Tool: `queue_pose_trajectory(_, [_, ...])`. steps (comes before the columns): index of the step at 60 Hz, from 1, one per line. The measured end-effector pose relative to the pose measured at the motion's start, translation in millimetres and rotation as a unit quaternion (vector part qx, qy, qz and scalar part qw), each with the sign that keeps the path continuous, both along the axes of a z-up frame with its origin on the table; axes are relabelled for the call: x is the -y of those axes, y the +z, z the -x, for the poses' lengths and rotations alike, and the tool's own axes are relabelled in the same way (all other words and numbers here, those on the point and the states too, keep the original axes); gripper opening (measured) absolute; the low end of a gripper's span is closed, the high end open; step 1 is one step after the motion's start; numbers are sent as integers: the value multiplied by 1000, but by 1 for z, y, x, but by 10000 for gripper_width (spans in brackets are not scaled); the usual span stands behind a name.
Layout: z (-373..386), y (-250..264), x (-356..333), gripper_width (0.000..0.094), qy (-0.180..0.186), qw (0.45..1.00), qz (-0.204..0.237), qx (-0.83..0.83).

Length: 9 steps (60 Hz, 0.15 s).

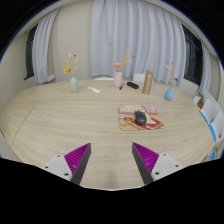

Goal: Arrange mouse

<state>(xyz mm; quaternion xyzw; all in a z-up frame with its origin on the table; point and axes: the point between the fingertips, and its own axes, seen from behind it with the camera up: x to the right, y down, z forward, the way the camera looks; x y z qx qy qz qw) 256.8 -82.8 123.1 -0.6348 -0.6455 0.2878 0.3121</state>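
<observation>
Hovering my gripper [112,160] over the table [60,125], fingers spread and empty.
Mouse [140,118] sits on its mat [127,123] well ahead; nothing grasped yet.

The table [60,125] fills the middle band of the frame, with the curtains [115,35] running across the top behind it. Right of centre, a mouse [141,118] rests on a mat [130,122], which lies flat on the table. Behind the mat, towards the upper middle, a row of small items stands along the table's far edge: a bottle [148,82] at upper right of centre, a cup [117,79] just left of it, another small vessel [73,85] further left, and a flat item [94,90] between those two. At the bottom centre, the gripper [113,163] sits with its two fingers apart, nothing between them, well short of the mat.
</observation>
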Motion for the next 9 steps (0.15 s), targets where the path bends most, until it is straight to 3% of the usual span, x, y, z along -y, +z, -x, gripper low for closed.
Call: queue_pose_trajectory(9, [1,0,0,855,12,1000,-24,-7])
